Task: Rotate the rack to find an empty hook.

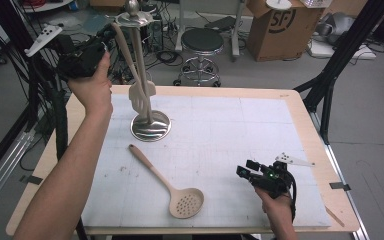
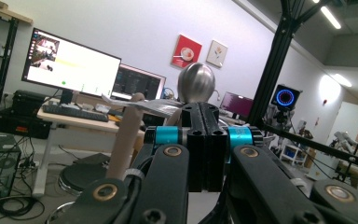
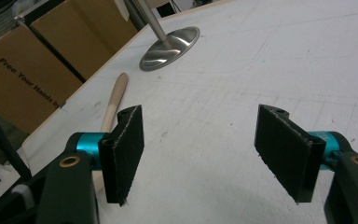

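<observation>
The stand (image 1: 143, 75) is a steel pole on a round mirror-bright base, set on the far left part of the white mat (image 1: 220, 150). A flat hook plate and a ball knob cap its top. A beige utensil (image 1: 139, 90) hangs from that plate, its handle running down along the pole and its broad end resting low, just above the base.

The left gripper (image 1: 107, 35) is raised beside the stand's top, on its left, at the height of the hook plate. In the left gripper view its jaws are clenched flat together with nothing between the pads; the ball knob (image 2: 196, 83) rises just behind them, and the hanging utensil's handle (image 2: 127, 135) passes to their left. Whether the jaw tips touch the handle cannot be told.

A second beige utensil, a slotted spoon (image 1: 172, 187), lies flat on the mat in front of the stand's base, apart from it. Its handle end points toward the base and its holed bowl lies nearer the person.

The right gripper (image 1: 247, 169) is low over the mat, well to the right of the stand and to the right of the spoon's bowl. In the right gripper view its jaws are spread wide and hold nothing, aimed toward the stand's base (image 3: 170, 48), with the spoon's handle (image 3: 113, 100) showing behind one jaw.
</observation>
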Motion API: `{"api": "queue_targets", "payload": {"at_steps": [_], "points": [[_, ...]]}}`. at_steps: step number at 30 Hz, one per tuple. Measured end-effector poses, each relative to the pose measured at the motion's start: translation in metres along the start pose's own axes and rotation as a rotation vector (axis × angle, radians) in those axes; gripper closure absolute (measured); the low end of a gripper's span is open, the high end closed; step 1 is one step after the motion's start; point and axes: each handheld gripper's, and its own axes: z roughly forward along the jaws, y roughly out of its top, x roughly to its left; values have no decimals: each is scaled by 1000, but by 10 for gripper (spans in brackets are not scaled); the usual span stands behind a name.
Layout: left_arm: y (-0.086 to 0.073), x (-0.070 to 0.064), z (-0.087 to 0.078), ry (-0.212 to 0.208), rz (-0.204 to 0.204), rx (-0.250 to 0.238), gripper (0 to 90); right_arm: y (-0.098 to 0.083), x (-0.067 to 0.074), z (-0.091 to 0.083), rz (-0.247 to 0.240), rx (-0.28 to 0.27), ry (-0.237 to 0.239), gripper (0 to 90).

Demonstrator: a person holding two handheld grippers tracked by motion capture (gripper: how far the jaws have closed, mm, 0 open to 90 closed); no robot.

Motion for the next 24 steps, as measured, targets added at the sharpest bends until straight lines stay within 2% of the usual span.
{"api": "queue_targets", "payload": {"at_steps": [5, 12, 19, 24], "points": [[2, 7, 0, 8, -16, 0, 898, 0, 0, 0, 1, 1, 0, 328], [8, 12, 5, -3, -25, 14, 898, 0, 0, 1, 2, 4, 1, 328], [12, 13, 10, -15, -15, 18, 898, 0, 1, 1, 0, -4, -2, 328], [12, 18, 11, 0, -31, 11, 898, -1, 1, 1, 0, 0, -3, 328]]}}
